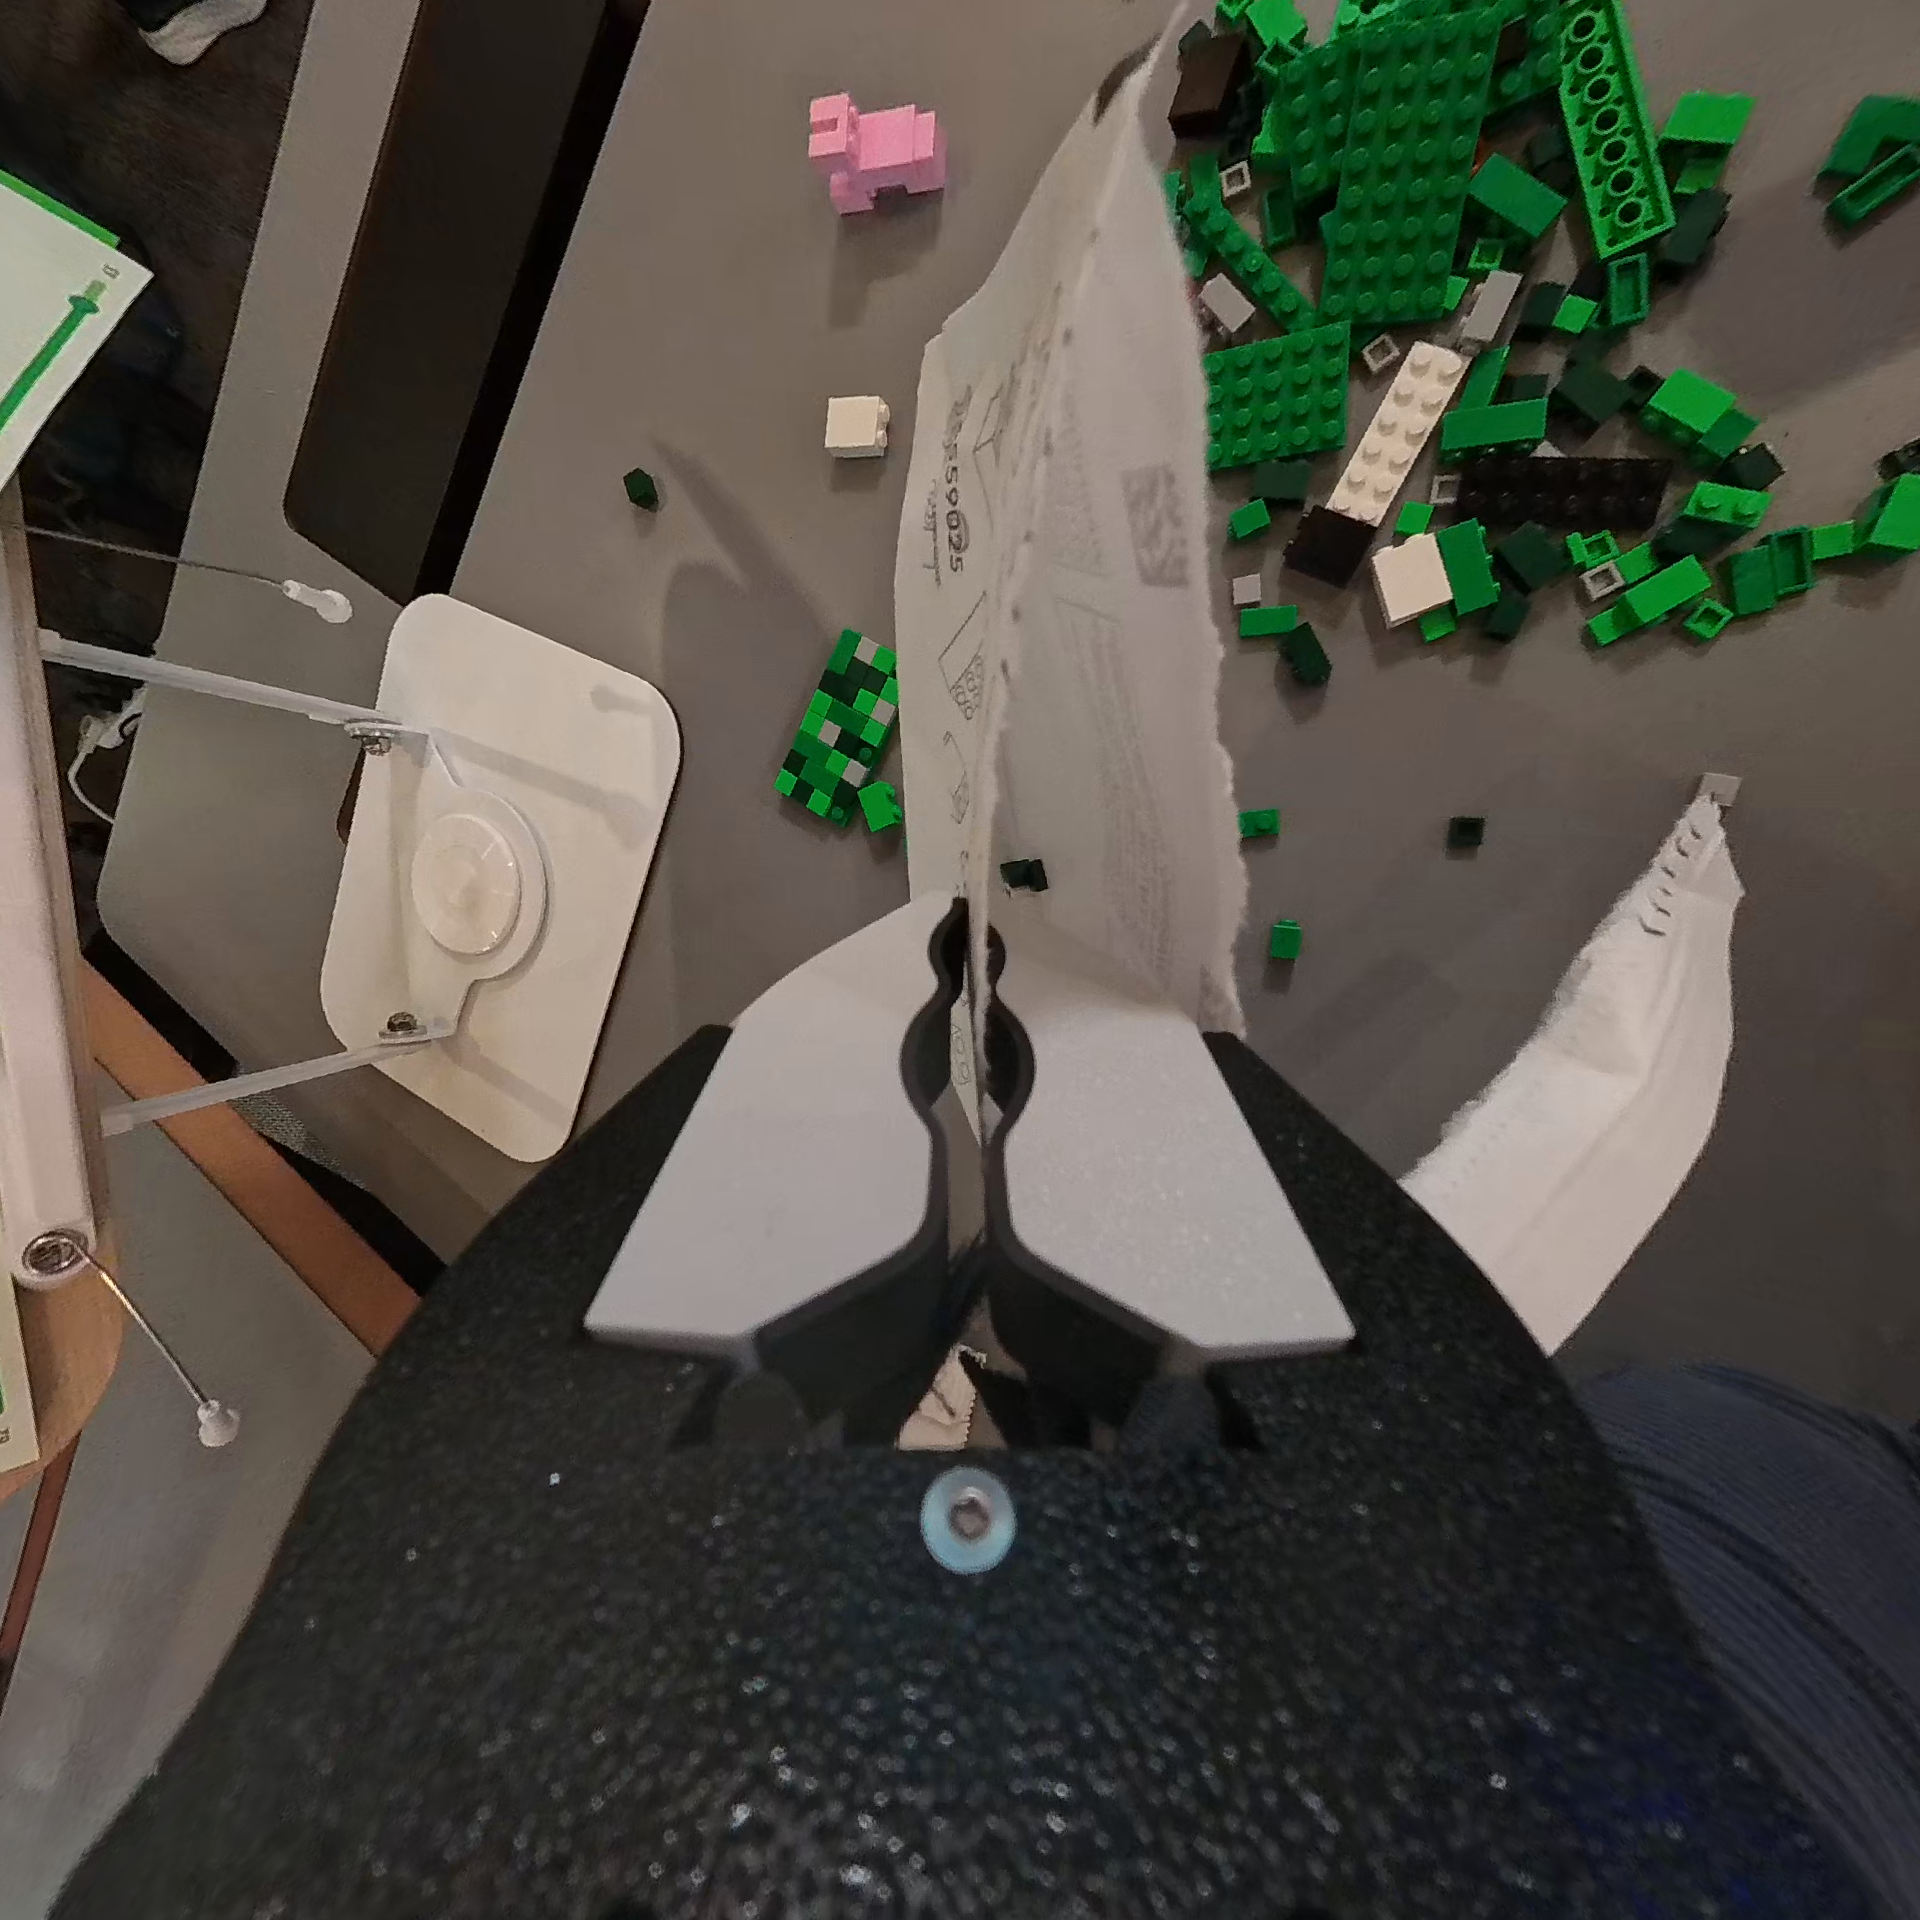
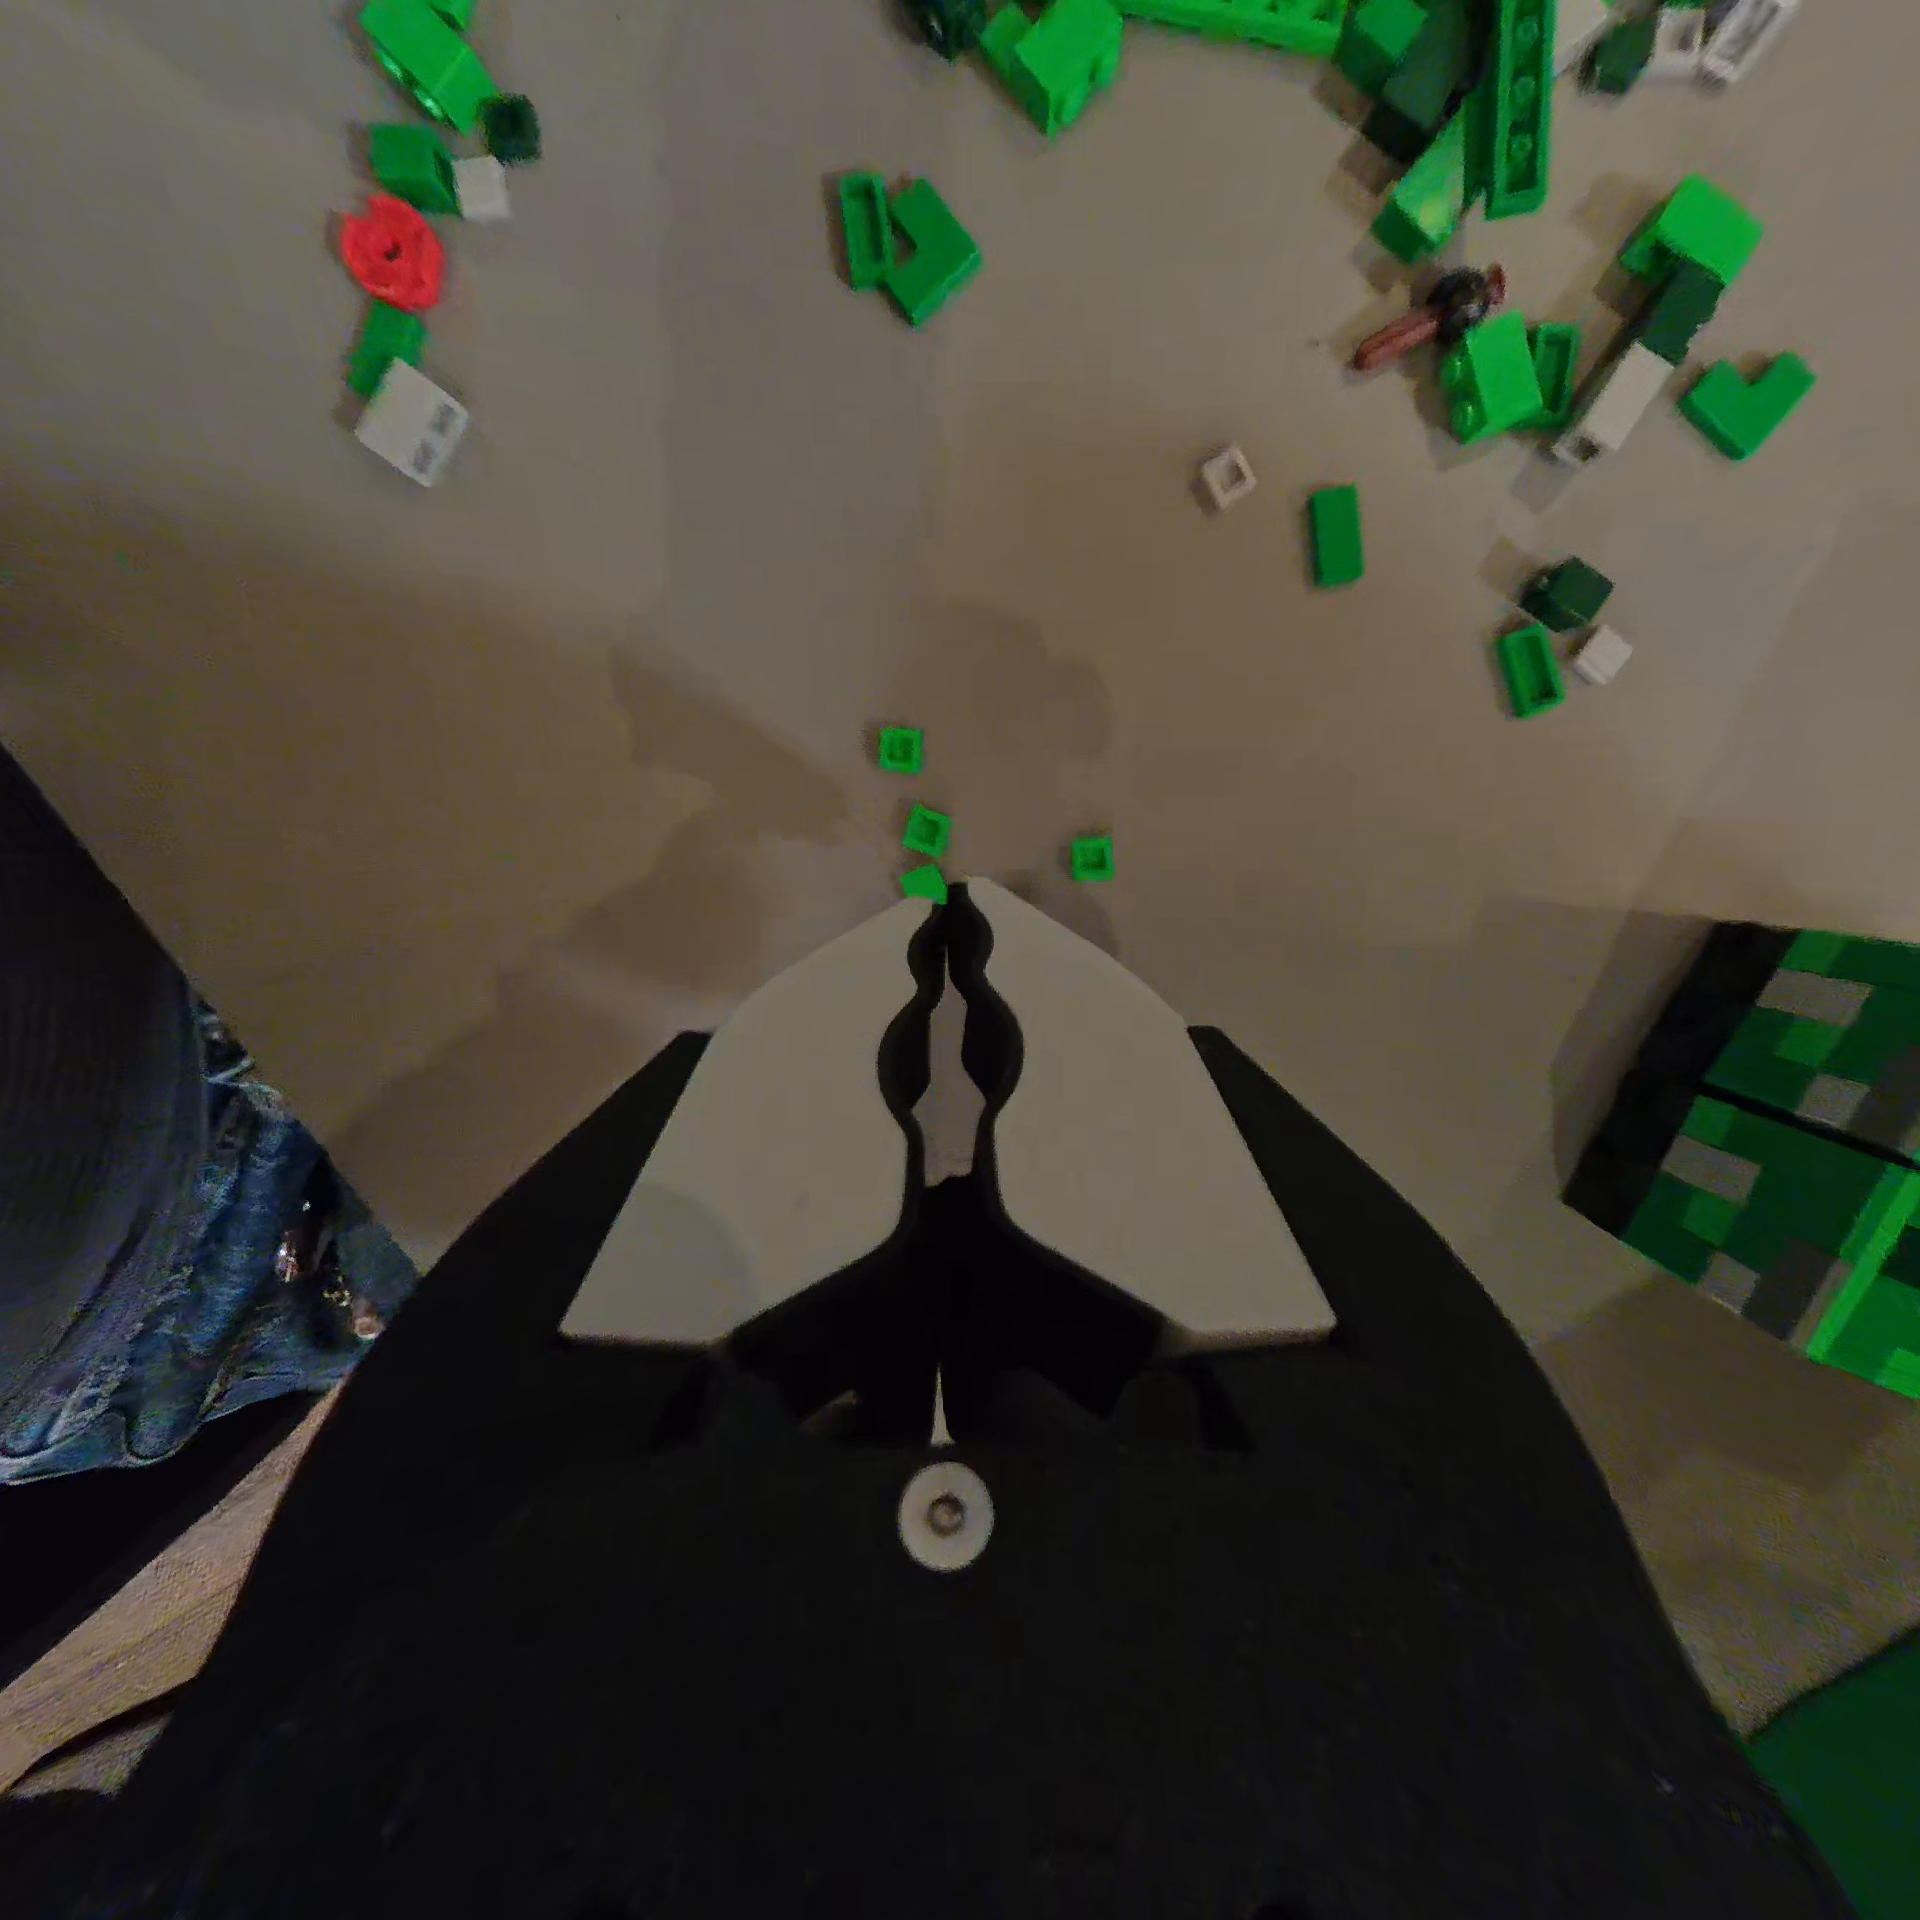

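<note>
Two wrist views look down on one grey bench (image 1: 727, 312) scattered with plastic building bricks. The largest cluster, a heap of bright and dark green studded plates and bricks (image 1: 1455, 260), lies toward the far right of the bench in the left wrist view. Near the bench's left edge sits a white rounded-corner plastic stand base with clear acrylic arms (image 1: 499, 873). A torn white printed paper bag (image 1: 1101, 582) rises upright from the left tool (image 1: 971, 920), whose grey fingers are pressed together on the bag's lower edge. A second torn white paper piece with a perforated edge (image 1: 1621, 1091) lies just right of that tool. A green pixel-patterned brick block (image 2: 1787, 1153) stands at the right in the right wrist view. A pink blocky brick pig (image 1: 878, 151) sits at the far side, well apart from the heap. The right tool (image 2: 951, 899) has its fingers closed with nothing seen between them, its tips just beside a tiny bright green square tile (image 2: 925, 885) on the bench.
</note>
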Motion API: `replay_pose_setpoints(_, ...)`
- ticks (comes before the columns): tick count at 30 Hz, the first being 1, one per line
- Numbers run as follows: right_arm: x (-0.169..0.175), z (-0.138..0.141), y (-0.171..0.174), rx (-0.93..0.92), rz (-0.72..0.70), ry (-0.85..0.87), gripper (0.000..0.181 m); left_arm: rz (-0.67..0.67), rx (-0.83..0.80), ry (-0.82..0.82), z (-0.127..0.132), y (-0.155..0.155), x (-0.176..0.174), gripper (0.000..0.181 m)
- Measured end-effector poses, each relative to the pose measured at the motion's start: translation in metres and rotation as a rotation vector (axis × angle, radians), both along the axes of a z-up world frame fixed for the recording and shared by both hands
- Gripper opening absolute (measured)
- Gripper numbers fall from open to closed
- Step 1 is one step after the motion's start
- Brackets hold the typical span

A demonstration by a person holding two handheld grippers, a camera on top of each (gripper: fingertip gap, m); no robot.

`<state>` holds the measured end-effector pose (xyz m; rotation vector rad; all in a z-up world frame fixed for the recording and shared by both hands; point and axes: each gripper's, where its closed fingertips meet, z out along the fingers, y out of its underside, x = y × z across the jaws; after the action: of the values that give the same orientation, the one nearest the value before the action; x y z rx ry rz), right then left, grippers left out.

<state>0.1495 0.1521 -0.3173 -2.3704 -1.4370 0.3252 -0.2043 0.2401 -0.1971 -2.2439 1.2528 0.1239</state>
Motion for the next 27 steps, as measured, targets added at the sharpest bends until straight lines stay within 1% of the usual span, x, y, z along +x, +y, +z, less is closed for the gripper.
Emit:
replay_pose_setpoints(4,-0.040,0.014,0.012,0.068,0.079,0.111,0.000,0.009,-0.001,0.000,0.000,0.000,-0.002,0.000)
replay_pose_setpoints(6,-0.061,0.020,0.028,0.115,0.115,0.132,0.000,0.019,-0.006,-0.002,-0.001,0.001,-0.004,0.000)
replay_pose_setpoints(10,-0.107,0.026,0.060,0.146,0.227,0.142,0.000,0.035,-0.011,-0.011,-0.002,0.002,-0.008,0.000)
replay_pose_setpoints(12,-0.129,0.026,0.079,0.149,0.278,0.134,0.005,0.042,-0.010,-0.013,-0.002,0.002,-0.010,0.000)
replay_pose_setpoints(15,-0.173,0.029,0.103,0.151,0.365,0.166,0.007,0.046,-0.004,-0.023,0.000,0.002,-0.011,0.000)
replay_pose_setpoints(17,-0.201,0.026,0.118,0.158,0.437,0.155,0.008,0.052,0.000,-0.030,0.001,0.002,-0.014,0.000)
replay_pose_setpoints(20,-0.230,0.009,0.133,0.122,0.543,0.076,0.011,0.063,0.001,-0.039,0.001,0.001,-0.017,0.000)
replay_pose_setpoints(23,-0.247,-0.007,0.146,0.071,0.627,0.021,0.013,0.073,0.003,-0.044,0.002,0.001,-0.020,0.000)
replay_pose_setpoints(27,-0.261,-0.011,0.160,0.030,0.674,0.020,0.015,0.072,0.009,-0.046,0.003,0.001,-0.021,0.000)
